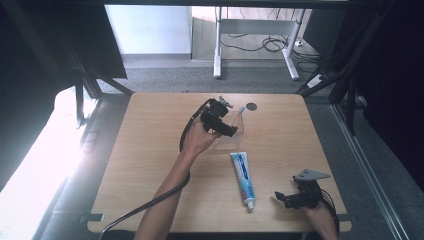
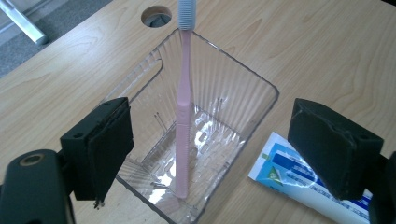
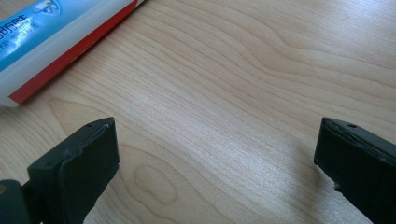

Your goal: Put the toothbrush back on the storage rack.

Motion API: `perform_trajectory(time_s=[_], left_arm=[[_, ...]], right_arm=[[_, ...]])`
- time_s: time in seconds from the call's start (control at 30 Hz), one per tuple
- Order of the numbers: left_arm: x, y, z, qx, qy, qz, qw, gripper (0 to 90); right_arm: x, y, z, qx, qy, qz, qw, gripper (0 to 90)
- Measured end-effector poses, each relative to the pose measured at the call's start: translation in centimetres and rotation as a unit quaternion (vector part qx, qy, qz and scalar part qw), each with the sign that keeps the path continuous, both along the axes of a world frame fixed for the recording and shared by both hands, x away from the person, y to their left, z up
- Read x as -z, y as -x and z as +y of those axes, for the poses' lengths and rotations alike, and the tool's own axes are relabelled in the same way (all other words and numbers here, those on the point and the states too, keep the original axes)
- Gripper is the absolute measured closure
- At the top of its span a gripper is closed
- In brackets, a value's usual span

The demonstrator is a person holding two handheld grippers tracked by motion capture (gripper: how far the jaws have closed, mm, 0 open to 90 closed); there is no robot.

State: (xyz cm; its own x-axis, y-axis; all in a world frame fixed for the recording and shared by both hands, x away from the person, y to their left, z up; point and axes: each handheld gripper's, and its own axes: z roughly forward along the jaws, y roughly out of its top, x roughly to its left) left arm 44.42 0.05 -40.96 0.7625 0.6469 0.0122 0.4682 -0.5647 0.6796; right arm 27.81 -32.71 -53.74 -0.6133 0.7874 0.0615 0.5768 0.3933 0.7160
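Toothbrush point(image 2: 183, 107) below raised, open left hand-held gripper point(image 2: 210, 144)

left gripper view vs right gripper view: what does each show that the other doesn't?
Left gripper view alone: a pink toothbrush standing in a clear bin, head up, free of the open left tool, and a round hole in the table.
Right gripper view alone: the open right tool over bare wood, nothing between its jaws, and the red edge along the toothpaste tube.
Both: the blue and white toothpaste tube lying flat, and the wooden table.
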Motion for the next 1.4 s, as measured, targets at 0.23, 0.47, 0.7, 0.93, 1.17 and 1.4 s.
perform_trajectory(time_s=[0.23,0.47,0.7,0.93,1.17,1.4], left_arm=[[-0.3,1.0,0.5,0.008,0.004,-0.002,1.0,13.2],[-0.2,1.9,1.1,0.015,0.002,-0.006,0.9999,13.2],[-0.1,3.0,2.1,0.022,-0.008,-0.017,0.9996,13.1],[0.2,3.8,3.1,0.024,-0.011,-0.018,0.9995,13.1],[0.6,4.8,4.4,0.025,-0.015,-0.02,0.9994,13.1],[1.1,5.6,5.4,0.021,-0.007,-0.023,0.9995,13.1]], right_arm=[[0.0,0.0,0.0,0.0,0.001,-0.001,1.0,0.2],[0.0,0.0,0.1,0.0,0.002,-0.001,1.0,0.2],[0.0,0.0,0.1,0.0,0.002,0.0,1.0,0.2],[0.0,0.0,0.1,-0.001,0.002,0.001,1.0,0.2],[0.0,0.0,0.2,-0.001,0.002,0.001,1.0,0.2],[0.0,0.0,0.2,-0.002,0.004,0.0,1.0,0.2]])
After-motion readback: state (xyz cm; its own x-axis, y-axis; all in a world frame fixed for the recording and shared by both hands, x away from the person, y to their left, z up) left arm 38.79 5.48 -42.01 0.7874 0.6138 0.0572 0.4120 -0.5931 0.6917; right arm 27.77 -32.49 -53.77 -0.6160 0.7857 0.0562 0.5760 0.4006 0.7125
